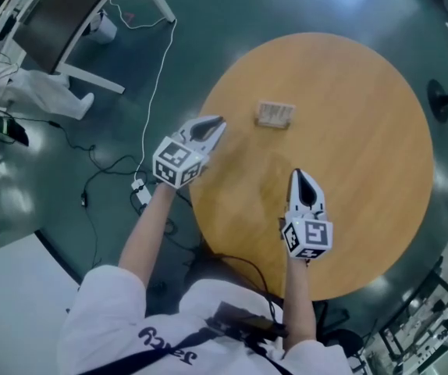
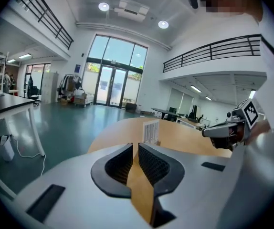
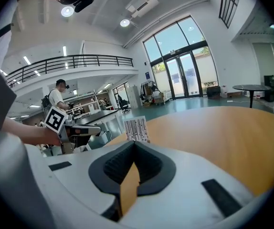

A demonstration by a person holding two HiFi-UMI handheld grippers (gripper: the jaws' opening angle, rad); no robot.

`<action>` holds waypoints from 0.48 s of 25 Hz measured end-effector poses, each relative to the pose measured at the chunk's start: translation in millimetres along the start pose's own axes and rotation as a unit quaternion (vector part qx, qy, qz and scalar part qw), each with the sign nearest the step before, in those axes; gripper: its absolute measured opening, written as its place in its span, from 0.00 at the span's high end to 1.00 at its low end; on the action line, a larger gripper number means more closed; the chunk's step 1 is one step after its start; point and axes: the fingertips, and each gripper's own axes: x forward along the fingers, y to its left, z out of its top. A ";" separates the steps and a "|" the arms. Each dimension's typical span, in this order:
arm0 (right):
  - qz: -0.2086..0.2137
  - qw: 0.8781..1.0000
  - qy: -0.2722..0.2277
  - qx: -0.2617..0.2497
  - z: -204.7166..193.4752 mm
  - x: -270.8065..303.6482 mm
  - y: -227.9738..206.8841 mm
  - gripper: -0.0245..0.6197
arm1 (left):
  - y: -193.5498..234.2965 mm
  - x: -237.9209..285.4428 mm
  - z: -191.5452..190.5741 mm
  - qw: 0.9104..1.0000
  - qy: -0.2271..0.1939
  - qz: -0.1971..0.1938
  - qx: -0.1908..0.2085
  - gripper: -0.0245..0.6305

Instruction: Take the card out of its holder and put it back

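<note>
A small holder with a white barcode-printed card stands upright on the round wooden table, toward its far side. My left gripper hovers over the table's left edge, short of the card and to its left. Its jaws stand a narrow slit apart with nothing between them. My right gripper is nearer the front, below and right of the card, jaws shut and empty. Both gripper views look straight at the card, and each shows the other gripper beside it.
White and black cables and a power strip lie on the green floor left of the table. A desk on white legs stands at upper left. A black stand base sits right of the table. A person stands far behind.
</note>
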 end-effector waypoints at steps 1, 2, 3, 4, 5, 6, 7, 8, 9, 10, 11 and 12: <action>0.000 1.000 0.001 0.001 -1.2 1.4 -2.3 0.93 | 2.1 2.4 3.4 1.000 -0.004 -0.010 0.004 0.92; 0.000 1.000 0.001 0.004 -2.4 2.5 -4.7 0.93 | 2.5 5.2 6.8 1.000 -0.009 -0.020 0.009 0.91; -0.002 1.000 0.003 0.007 -3.6 3.4 -6.9 0.93 | 1.9 8.5 9.9 0.999 -0.014 -0.031 0.014 0.90; -0.004 1.000 0.005 0.010 -4.9 4.4 -8.8 0.93 | 1.2 12.1 12.7 0.999 -0.018 -0.042 0.019 0.87; -0.005 1.000 0.007 0.011 -6.1 5.9 -10.3 0.93 | 0.6 16.1 15.6 0.998 -0.023 -0.053 0.023 0.86; -0.006 1.000 0.008 0.011 -7.1 7.0 -11.6 0.93 | -0.4 20.1 18.5 0.997 -0.027 -0.064 0.027 0.86; -0.009 1.000 0.011 0.011 -8.2 7.0 -13.0 0.93 | -2.4 24.1 21.2 0.996 -0.030 -0.074 0.032 0.85; -0.011 1.000 0.013 0.012 -9.6 6.1 -14.4 0.93 | -5.6 28.1 22.9 0.995 -0.032 -0.086 0.037 0.83; -0.014 1.000 0.014 0.013 -11.1 5.1 -16.0 0.93 | -9.8 32.5 23.5 0.994 -0.033 -0.099 0.045 0.80; -0.015 1.000 0.016 0.014 -12.4 4.5 -17.7 0.93 | -14.4 37.5 23.7 0.992 -0.034 -0.113 0.052 0.78; -0.017 1.000 0.018 0.016 -13.4 4.6 -19.7 0.93 | -18.6 43.3 24.1 0.990 -0.035 -0.126 0.058 0.76; -0.018 0.999 0.020 0.017 -14.0 5.6 -21.8 0.93 | -22.0 49.8 25.1 0.988 -0.035 -0.137 0.064 0.75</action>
